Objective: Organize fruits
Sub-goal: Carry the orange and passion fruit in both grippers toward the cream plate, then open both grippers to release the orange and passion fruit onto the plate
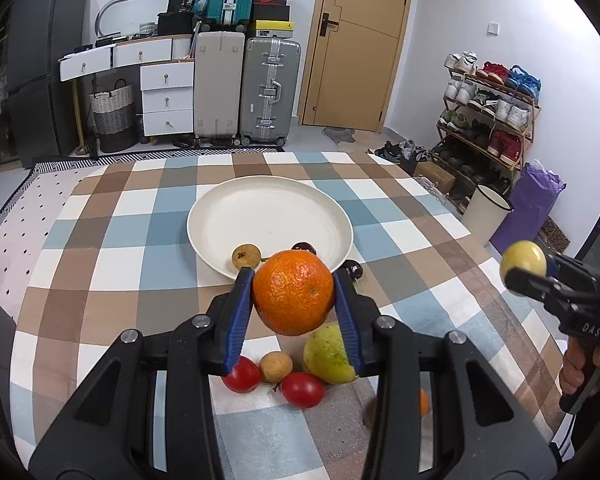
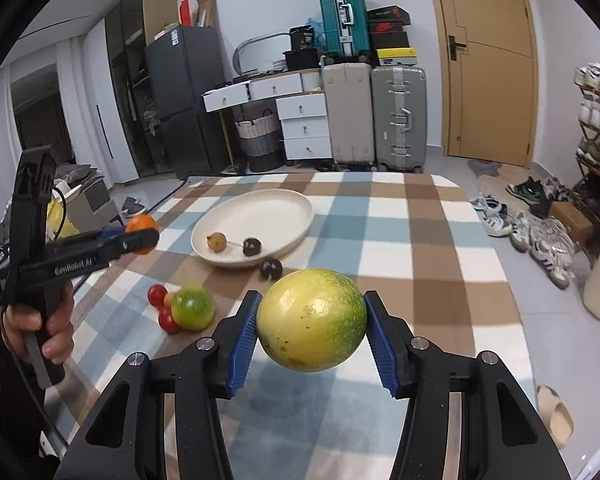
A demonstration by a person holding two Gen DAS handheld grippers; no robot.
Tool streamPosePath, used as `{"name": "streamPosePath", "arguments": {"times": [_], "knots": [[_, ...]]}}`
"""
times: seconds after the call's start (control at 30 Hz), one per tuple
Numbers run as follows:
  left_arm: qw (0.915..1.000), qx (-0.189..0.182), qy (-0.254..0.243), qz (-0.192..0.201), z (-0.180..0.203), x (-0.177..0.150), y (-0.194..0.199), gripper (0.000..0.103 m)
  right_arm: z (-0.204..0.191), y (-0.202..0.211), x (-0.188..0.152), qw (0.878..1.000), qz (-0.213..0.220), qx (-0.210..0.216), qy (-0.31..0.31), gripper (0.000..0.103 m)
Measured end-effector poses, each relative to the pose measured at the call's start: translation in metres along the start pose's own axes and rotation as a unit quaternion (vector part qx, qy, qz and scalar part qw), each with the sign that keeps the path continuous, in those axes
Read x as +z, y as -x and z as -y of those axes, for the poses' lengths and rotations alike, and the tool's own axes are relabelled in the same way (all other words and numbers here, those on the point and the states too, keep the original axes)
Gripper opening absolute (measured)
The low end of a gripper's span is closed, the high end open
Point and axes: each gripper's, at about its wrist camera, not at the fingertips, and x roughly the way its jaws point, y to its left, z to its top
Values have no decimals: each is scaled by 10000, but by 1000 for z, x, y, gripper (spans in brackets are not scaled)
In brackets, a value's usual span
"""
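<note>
My left gripper (image 1: 294, 277) is shut on a large orange (image 1: 294, 300), held in the air just short of the white plate (image 1: 268, 208). The plate holds a small brown fruit (image 1: 245, 256) and a dark plum (image 1: 303, 246); another dark plum (image 1: 354, 270) lies just off its rim. Below my left fingers lie two red tomatoes (image 1: 242, 374), a small brown fruit (image 1: 276, 366) and a green-yellow fruit (image 1: 326, 354). My right gripper (image 2: 313, 300) is shut on a yellow-green round fruit (image 2: 312, 320), held above the cloth to the right of the plate (image 2: 260, 212).
A checked cloth (image 2: 400, 240) covers the table. A person's hand (image 2: 56, 328) grips the left tool. On the floor to the right are shoes (image 2: 540, 236), a shoe rack (image 1: 488, 120) and a pale bin (image 1: 486, 208). Suitcases (image 1: 270, 88) and drawers (image 1: 167, 100) stand behind.
</note>
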Motion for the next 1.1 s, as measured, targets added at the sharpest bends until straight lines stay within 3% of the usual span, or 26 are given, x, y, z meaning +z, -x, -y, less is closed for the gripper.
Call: {"name": "streamPosePath", "arguments": {"times": [0.6,1.1], "knots": [[9996,223,92,-154,-12,11,-35,37,-12,-96,51,9966,-145,768,-270,52],[9978,420,74,-511,-25,24,-108,37,-19,-189,62,9948,-460,718,-563,52]]}}
